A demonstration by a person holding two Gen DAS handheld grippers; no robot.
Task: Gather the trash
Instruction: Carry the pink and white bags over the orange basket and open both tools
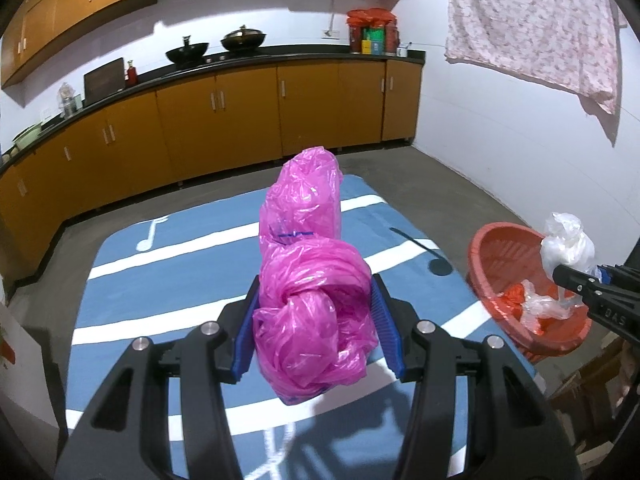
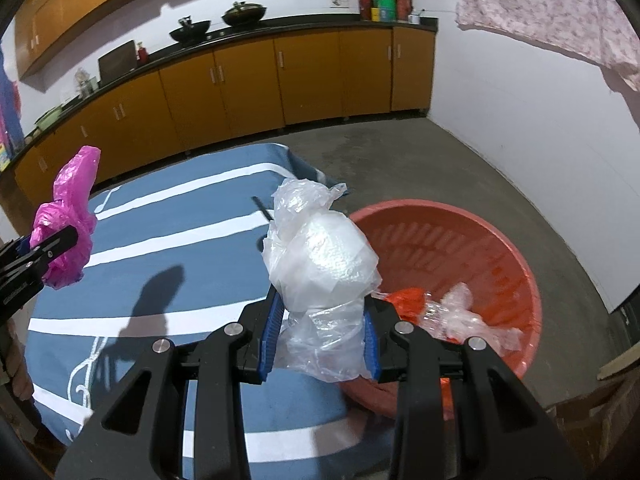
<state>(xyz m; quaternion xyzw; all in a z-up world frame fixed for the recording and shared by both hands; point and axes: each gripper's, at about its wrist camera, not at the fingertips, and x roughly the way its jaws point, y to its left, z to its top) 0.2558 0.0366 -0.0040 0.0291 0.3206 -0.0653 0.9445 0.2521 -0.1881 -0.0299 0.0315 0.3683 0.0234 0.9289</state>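
Note:
My left gripper [image 1: 316, 300] is shut on a knotted pink plastic bag [image 1: 308, 280] and holds it above the blue table cloth [image 1: 180, 280]. It also shows at the left of the right wrist view [image 2: 68, 216]. My right gripper [image 2: 320, 320] is shut on a clear white plastic bag [image 2: 320, 252], held at the near left rim of a red plastic basin [image 2: 460, 240]. The basin holds a red bag [image 2: 410, 300] and crumpled clear plastic [image 2: 468, 312]. In the left wrist view the right gripper [image 1: 576, 276] with its bag [image 1: 566, 244] is over the basin [image 1: 504, 248].
The table with the blue, white-striped cloth stands left of the basin. Orange kitchen cabinets [image 1: 240, 120] with a dark counter and woks [image 1: 244, 38] line the far wall. A floral cloth [image 1: 532, 20] hangs at upper right. Bare concrete floor [image 2: 440, 160] lies beyond.

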